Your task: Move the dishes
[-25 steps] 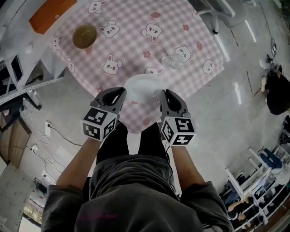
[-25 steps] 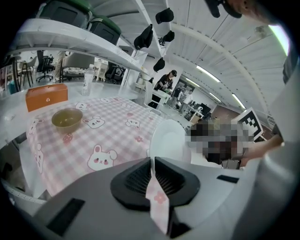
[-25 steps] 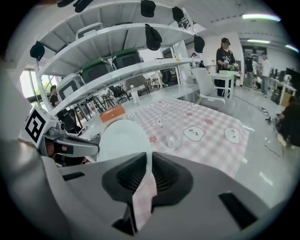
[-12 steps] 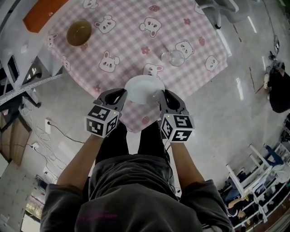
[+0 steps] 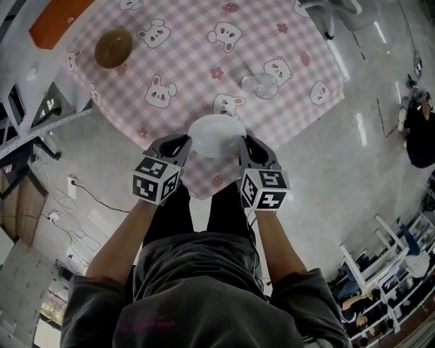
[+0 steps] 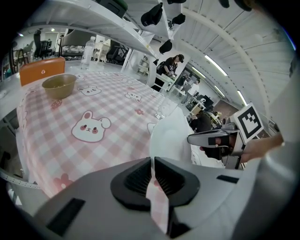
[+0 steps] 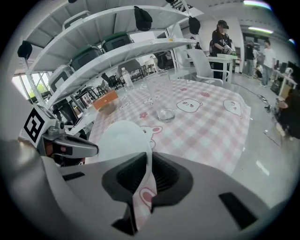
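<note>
A white plate (image 5: 216,134) hangs over the near edge of the pink checked tablecloth (image 5: 197,61). My left gripper (image 5: 185,144) is shut on its left rim and my right gripper (image 5: 243,144) is shut on its right rim. In the left gripper view the plate (image 6: 173,140) stands edge-on in the narrow slot of my left gripper (image 6: 152,166), with the right gripper (image 6: 211,139) across from it. The right gripper view shows the plate (image 7: 123,138) pinched in my right gripper (image 7: 149,161), and the left gripper (image 7: 70,147) beyond.
A brown bowl (image 5: 113,47) sits at the table's far left, near an orange box (image 5: 58,20). A small clear glass dish (image 5: 259,86) stands right of the middle. Shelving rises behind the table. Cables lie on the floor at left, and chairs stand at the far right.
Both grippers have come down a little with the plate held between them, closer to the table's near edge. Neither grip has changed.
</note>
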### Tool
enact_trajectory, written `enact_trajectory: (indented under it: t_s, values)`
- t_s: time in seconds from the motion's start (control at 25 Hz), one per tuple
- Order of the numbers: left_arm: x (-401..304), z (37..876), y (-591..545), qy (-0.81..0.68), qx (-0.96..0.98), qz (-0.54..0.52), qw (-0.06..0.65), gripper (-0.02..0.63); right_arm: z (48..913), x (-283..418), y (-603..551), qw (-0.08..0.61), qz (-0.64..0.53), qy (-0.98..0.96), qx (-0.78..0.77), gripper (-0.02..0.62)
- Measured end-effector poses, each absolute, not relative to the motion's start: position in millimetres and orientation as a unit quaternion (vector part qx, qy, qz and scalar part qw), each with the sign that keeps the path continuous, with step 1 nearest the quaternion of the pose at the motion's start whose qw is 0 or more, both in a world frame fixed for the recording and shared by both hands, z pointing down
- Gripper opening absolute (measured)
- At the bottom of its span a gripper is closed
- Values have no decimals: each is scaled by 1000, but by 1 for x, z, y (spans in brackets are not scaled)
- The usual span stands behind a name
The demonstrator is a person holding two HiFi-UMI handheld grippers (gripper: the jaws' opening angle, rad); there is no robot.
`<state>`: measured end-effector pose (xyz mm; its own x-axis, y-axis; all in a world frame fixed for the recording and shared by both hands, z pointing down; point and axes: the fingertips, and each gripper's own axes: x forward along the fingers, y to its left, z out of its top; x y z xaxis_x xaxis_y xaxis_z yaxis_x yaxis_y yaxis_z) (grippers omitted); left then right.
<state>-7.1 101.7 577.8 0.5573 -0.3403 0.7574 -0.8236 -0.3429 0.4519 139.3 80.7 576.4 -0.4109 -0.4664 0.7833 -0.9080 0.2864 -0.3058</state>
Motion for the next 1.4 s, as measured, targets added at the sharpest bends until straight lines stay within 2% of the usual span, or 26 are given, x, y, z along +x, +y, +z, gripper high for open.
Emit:
enact_trajectory:
  t_s: [1.4]
  values:
    - [-3,603,85,-389,751,289,448,26,605,141,54,299,391,-745,451,40]
